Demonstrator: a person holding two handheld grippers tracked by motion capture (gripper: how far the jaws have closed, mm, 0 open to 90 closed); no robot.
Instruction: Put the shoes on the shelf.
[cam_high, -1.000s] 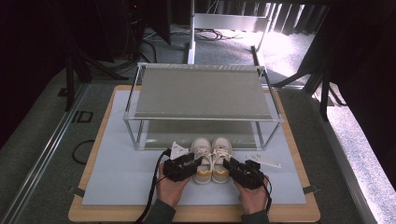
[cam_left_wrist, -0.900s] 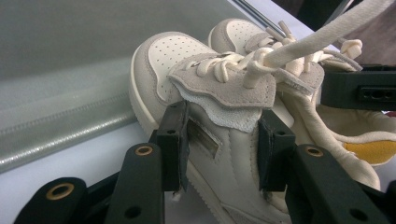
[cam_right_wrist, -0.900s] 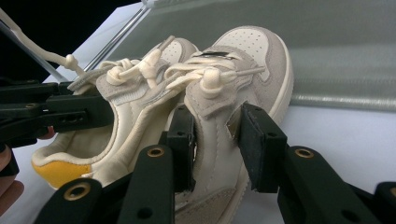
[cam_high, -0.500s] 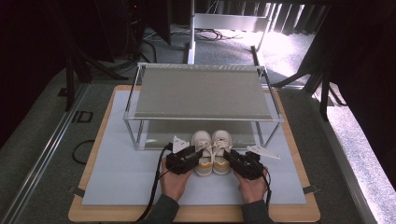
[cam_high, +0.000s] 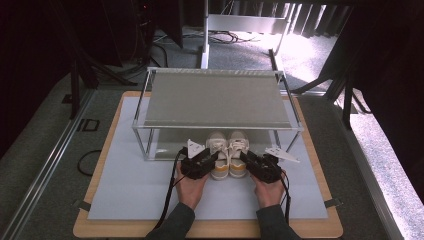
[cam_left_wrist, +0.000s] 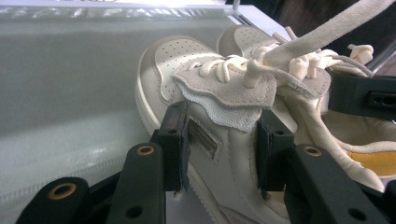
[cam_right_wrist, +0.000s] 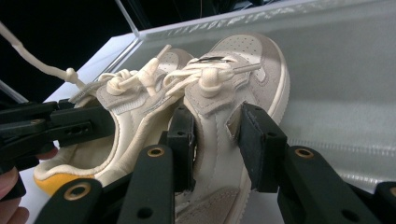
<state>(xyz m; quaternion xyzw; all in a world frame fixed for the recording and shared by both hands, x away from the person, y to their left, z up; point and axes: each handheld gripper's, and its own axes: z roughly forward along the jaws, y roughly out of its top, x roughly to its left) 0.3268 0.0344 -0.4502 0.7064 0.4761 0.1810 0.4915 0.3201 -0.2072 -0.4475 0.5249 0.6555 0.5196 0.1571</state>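
Two cream sneakers with yellow heel linings stand side by side at the open front of a metal shoe rack, toes under its top shelf. My left gripper is shut on the left sneaker, its pads clamping the shoe's side wall near the tongue. In the left gripper view that gripper grips the left sneaker. My right gripper is shut on the right sneaker in the same manner. The right gripper view shows the gripper pinching the right sneaker below its laces.
The rack's grey lower shelf stretches left and right of the shoes. A white mat covers the wooden board in front. Grey floor and dark stands surround the table. A loose lace crosses the left gripper view.
Both hands have pushed the pair of sneakers away from the person, so the toes now sit under the rack's top shelf.
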